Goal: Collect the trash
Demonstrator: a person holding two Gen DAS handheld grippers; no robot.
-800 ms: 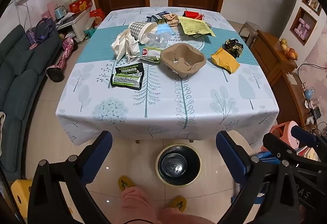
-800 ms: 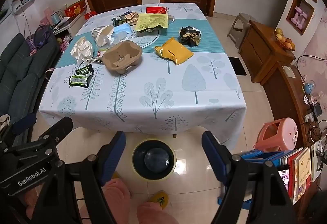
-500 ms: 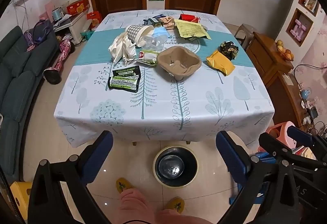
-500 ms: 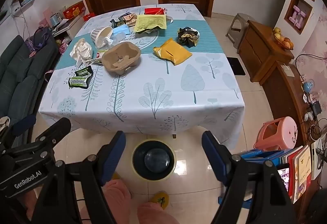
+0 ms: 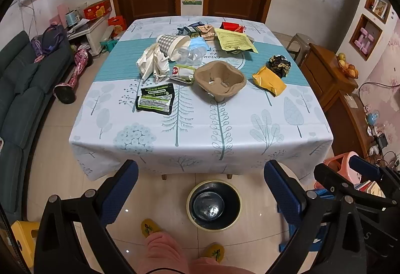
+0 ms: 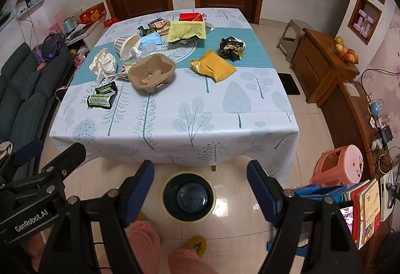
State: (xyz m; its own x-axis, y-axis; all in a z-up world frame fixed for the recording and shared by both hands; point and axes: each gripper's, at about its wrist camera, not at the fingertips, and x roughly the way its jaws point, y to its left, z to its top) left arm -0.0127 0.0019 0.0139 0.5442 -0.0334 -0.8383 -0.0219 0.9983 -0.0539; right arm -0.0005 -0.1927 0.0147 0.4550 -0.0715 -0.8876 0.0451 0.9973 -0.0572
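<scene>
Two grippers, left gripper [image 5: 201, 184] and right gripper [image 6: 200, 180], jaws wide apart, nothing between them, both above the floor before the table [image 5: 287, 129]. Trash bin [image 5: 213, 205] on the floor below; cup carrier [image 5: 220, 80], yellow packet [image 5: 268, 80], black wrapper [image 5: 155, 99] lie on the table.

Near half of table [image 5: 200, 129] bare, trash pile [image 5: 200, 61] crowding far half

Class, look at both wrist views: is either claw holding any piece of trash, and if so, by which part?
Nothing is held. The left claw and the right claw are both open and empty above the bin; the trash lies on the table.
</scene>
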